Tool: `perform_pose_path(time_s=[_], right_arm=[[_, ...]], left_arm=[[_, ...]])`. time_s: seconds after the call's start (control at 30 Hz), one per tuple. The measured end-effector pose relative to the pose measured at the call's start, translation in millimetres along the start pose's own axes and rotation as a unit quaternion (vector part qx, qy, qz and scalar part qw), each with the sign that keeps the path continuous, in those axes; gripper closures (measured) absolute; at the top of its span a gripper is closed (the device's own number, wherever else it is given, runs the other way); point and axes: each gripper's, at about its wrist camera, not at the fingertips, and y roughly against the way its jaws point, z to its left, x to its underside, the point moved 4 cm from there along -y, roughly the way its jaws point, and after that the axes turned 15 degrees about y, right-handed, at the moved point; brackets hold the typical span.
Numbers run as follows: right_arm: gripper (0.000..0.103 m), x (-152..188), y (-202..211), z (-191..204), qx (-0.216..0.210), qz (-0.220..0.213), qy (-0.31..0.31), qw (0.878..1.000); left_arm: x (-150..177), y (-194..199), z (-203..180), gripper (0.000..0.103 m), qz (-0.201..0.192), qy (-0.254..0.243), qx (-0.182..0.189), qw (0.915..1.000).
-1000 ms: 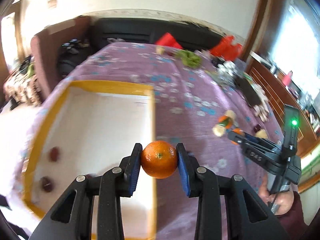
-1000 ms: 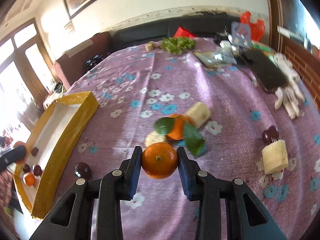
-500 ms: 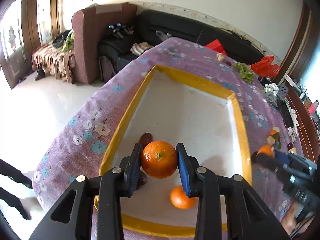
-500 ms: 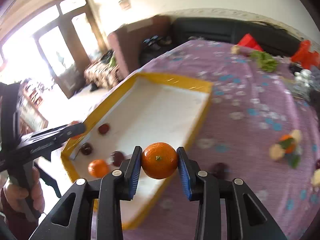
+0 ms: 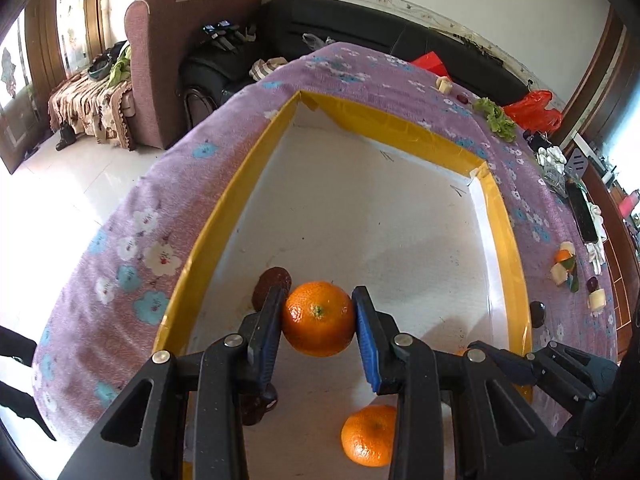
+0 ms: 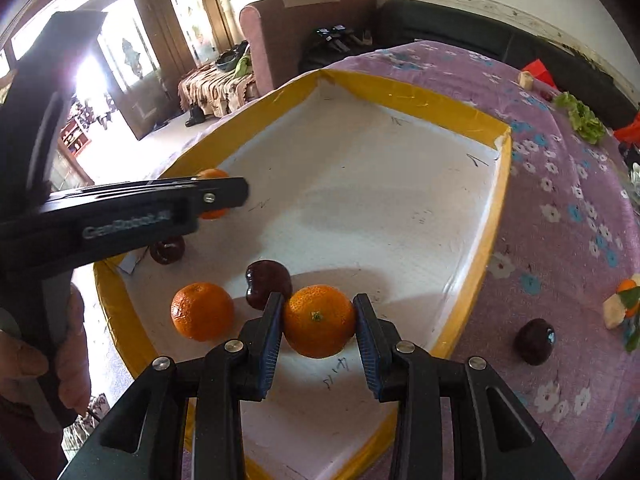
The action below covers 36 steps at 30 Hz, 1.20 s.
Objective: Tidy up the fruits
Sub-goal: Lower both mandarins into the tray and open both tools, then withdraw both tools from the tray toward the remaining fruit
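My left gripper (image 5: 318, 322) is shut on an orange (image 5: 318, 318) and holds it low over the near left of the yellow-rimmed white tray (image 5: 256, 184). My right gripper (image 6: 318, 322) is shut on a second orange (image 6: 318, 320) over the tray's near end (image 6: 480, 264). In the tray lie a loose orange (image 6: 202, 316), a dark red apple (image 6: 266, 282) and another dark fruit (image 6: 168, 250). The left gripper also shows in the right wrist view (image 6: 216, 194), holding its orange near the tray's left wall. The right gripper shows at the lower right of the left wrist view (image 5: 496, 362).
The tray sits on a purple flowered tablecloth (image 6: 560, 216). A dark apple (image 6: 534, 340) lies on the cloth right of the tray, with cut fruit pieces (image 6: 618, 308) further right. Lettuce (image 6: 584, 118) lies at the far end. The table's left edge (image 5: 132, 216) drops to the floor.
Both grippers have swung from the fruit on the cloth over to the tray and come lower over it, each still holding its orange. The right gripper now sits close beside the left.
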Motion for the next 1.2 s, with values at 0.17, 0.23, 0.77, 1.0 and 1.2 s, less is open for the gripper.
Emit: perform_pose_path(time_s=[0.17,0.23,0.77,1.0,1.2], right_arm=[[0.063,-2.4,-0.3,1.7,0.012,-0.004,0.011,1.0],[0.063,-3.0,0.2,3.9,0.021,-0.006,0.016,1.0],[0.052,3.7,51.3,15.7,0.04,-0.061,0.024,0.997],[0.047,24.9,82.9,-4.8,0.055,-0.084,-0.018,0.995],[0.044,53.6,110.4,-37.1,0.081,-0.094,-0.052,0.991]], left_arm=[[2.6,-3.3,1.4,0.069,-0.002,0.003,-0.016,0.9999],[2.1,-0.2,2.3,0.065,-0.006,0.009,-0.017,0.9998],[24.4,106.9,-3.5,0.017,-0.131,0.023,-0.065,0.989],[57.5,129.9,-35.0,0.009,-0.152,-0.002,-0.051,0.987],[76.2,134.4,-67.0,0.009,-0.164,-0.047,-0.077,0.9823]])
